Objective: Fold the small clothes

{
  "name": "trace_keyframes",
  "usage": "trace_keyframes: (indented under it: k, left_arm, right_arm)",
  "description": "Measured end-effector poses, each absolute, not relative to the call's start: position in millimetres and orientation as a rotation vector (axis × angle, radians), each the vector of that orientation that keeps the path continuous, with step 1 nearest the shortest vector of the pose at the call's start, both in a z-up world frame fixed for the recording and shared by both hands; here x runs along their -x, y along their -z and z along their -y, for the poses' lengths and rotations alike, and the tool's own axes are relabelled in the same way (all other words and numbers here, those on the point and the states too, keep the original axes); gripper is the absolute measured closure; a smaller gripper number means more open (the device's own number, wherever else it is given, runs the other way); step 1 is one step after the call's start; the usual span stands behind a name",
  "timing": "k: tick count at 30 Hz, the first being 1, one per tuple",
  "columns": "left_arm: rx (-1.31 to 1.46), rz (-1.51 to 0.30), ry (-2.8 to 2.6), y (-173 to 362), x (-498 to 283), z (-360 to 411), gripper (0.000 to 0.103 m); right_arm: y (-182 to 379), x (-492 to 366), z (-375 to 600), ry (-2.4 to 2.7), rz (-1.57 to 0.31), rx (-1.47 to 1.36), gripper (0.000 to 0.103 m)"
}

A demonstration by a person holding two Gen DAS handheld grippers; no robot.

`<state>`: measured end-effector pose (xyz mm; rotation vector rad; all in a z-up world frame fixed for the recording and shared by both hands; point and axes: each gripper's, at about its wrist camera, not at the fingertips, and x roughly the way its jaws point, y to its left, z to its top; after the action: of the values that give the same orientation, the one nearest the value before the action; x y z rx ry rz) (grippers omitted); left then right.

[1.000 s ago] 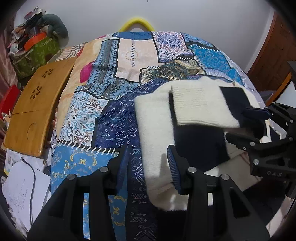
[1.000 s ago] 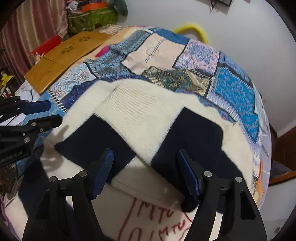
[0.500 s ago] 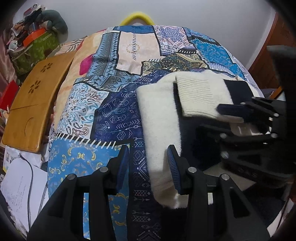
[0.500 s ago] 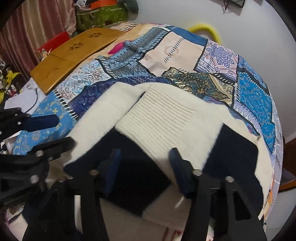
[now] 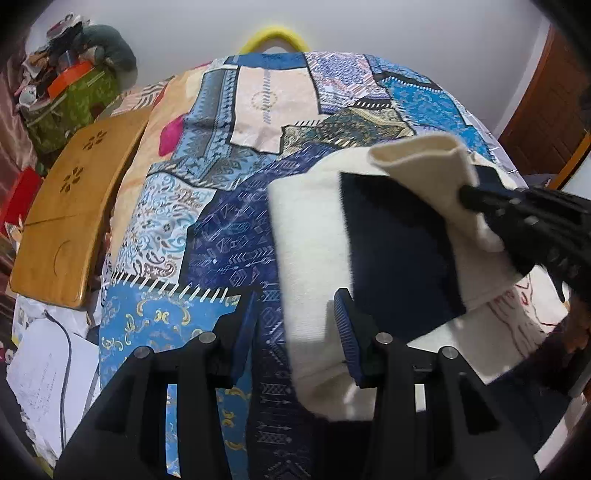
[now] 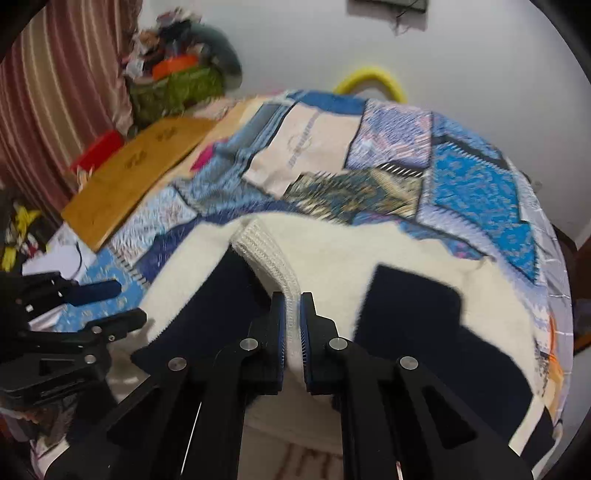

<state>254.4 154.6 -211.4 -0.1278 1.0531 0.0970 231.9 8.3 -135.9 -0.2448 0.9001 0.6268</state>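
A cream and navy knit sweater (image 5: 314,236) lies on a patchwork bedspread (image 5: 236,155); it also shows in the right wrist view (image 6: 332,258). My right gripper (image 6: 292,317) is shut on the sweater's cream ribbed cuff (image 6: 266,254) and lifts that sleeve off the garment. In the left wrist view the right gripper (image 5: 469,194) shows at the right, pinching the raised cuff (image 5: 421,162). My left gripper (image 5: 295,321) is open and empty, its jaws astride the sweater's near left edge. It appears at the left in the right wrist view (image 6: 107,302).
A wooden lap tray (image 5: 70,218) lies on the left of the bed. White papers and a cable (image 5: 48,354) lie at the near left. A green bag with clutter (image 5: 70,99) stands at the far left. A yellow hoop (image 5: 275,35) and a white wall stand behind.
My right gripper has closed on the ribbed cuff and raised it, so the sleeve now stands up from the sweater. My left gripper has stayed open and shifted only slightly.
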Motion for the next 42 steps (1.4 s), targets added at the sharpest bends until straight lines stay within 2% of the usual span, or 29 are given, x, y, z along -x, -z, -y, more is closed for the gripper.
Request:
trace_keyframes:
  k: [3,5,10,15,18,22,42]
  left_arm:
    - [0.109,-1.041,-0.095,202.8,-256.5,-144.2,0.058]
    - [0.102,-1.026,-0.095,195.8,-258.5,-136.1,0.052]
    - [0.064,-1.004,-0.079,182.2,-265.5,-112.8,0.052]
    - [0.032,-0.997,-0.058,172.2,-272.9,-88.2,0.048]
    - [0.023,-0.986,-0.049,167.0,-275.1,-77.8,0.039]
    - [-0.009,-0.987,-0.042,164.0,-281.5,-63.4,0.038]
    - [-0.053,-1.07,-0.011,188.9,-294.7,-36.6,0.038]
  right_arm:
    - [116.9,-231.2,16.7,-0.609,-0.854,0.191,0.096]
    - [106.0,-230.9,33.0,-0.592,-0.818,0.162,0.096]
    - [82.7,-230.5,81.3,-0.544,-0.76,0.075,0.096]
    - [73.2,-226.1,117.6,-0.503,-0.732,0.052,0.096]
    - [71.2,-224.6,140.1,-0.484,-0.739,0.032,0.096]
    - [70.7,-223.9,169.1,-0.449,-0.74,-0.003,0.096]
    - [152.9,-225.5,262.0,-0.393,-1.003,-0.285,0.095]
